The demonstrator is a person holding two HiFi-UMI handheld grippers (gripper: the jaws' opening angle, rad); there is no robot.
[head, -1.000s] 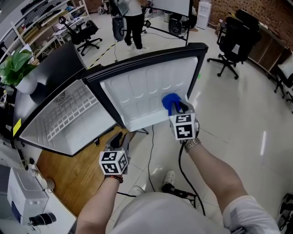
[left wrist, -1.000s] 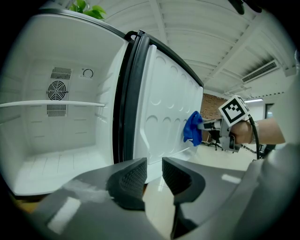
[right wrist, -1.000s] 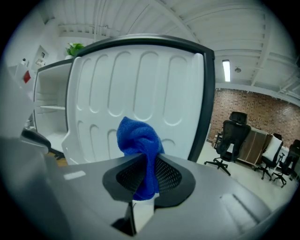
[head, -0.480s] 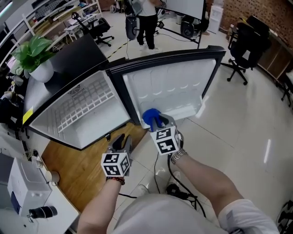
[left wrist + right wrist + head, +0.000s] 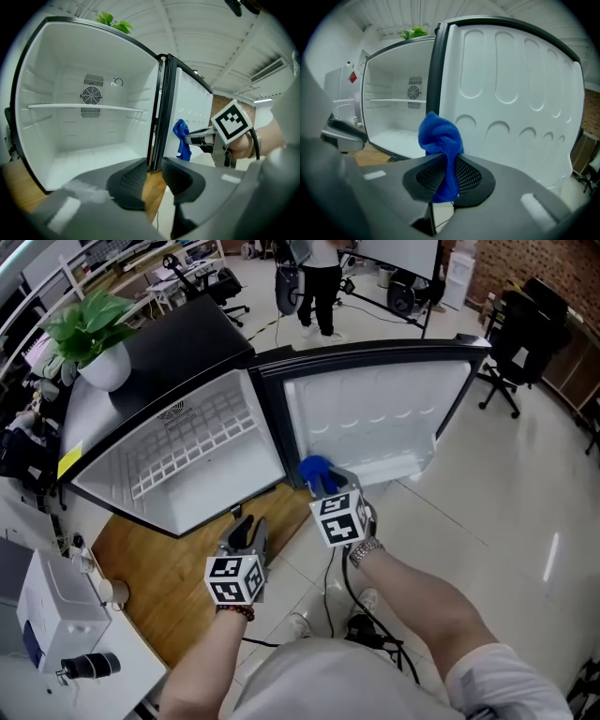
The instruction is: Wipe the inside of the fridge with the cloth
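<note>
The small white fridge with a black casing (image 5: 178, 465) stands open at the left, its compartment bare. Below it the left tongs (image 5: 246, 529) hang partly open with nothing between them. The right tongs (image 5: 325, 488) are clamped on the crumpled blue cloth (image 5: 314, 470), at the lower edge of the white moulded door (image 5: 375, 418). The interior looks not yet wiped. The next move calls for carrying the cloth left into the compartment and pressing it to a wall.
</note>
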